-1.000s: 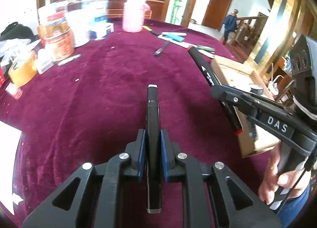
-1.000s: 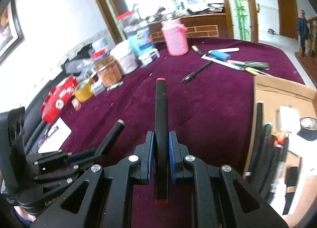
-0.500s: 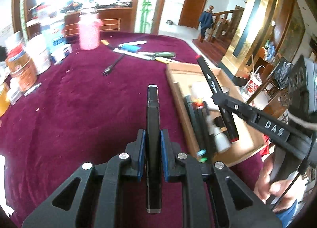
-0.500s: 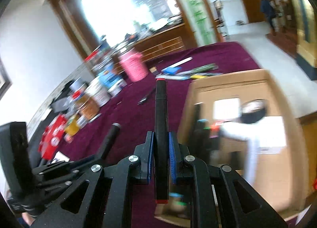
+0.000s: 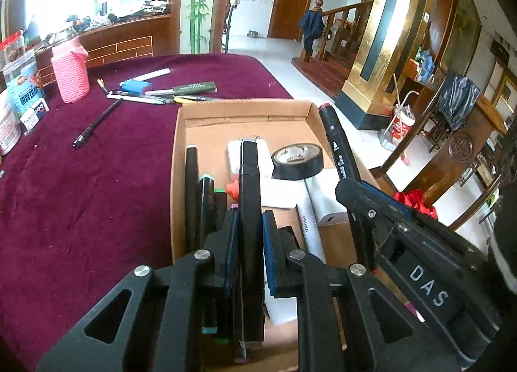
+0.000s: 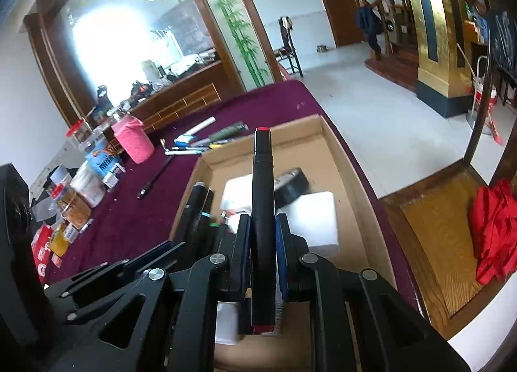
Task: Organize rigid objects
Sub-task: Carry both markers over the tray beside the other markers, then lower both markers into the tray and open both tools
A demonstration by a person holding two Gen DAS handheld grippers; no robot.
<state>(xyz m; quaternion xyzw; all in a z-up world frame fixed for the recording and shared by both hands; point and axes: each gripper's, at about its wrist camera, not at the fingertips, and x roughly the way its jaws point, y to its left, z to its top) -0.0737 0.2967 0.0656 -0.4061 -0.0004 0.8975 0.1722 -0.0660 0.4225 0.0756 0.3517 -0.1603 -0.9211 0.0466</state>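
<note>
My left gripper [image 5: 249,226] is shut on a black marker with grey ends [image 5: 250,184], held over the cardboard box [image 5: 206,113]. My right gripper [image 6: 262,233] is shut on a black marker with red ends [image 6: 262,178], also over the box [image 6: 349,159]; it shows in the left wrist view [image 5: 339,152] at the box's right side. The box holds several markers [image 5: 202,197], a roll of black tape [image 5: 298,161] and white blocks [image 5: 323,191].
On the maroon tablecloth [image 5: 80,184] lie a black pen [image 5: 95,121], a cluster of pens and markers [image 5: 168,92], and a pink cup [image 5: 70,73]. Jars and packets [image 6: 80,191] stand at the left. The table's right edge drops to the floor; a chair with red cloth [image 6: 494,226] stands close.
Both grippers have swung right from over the bare cloth to over the cardboard box, each still holding its marker.
</note>
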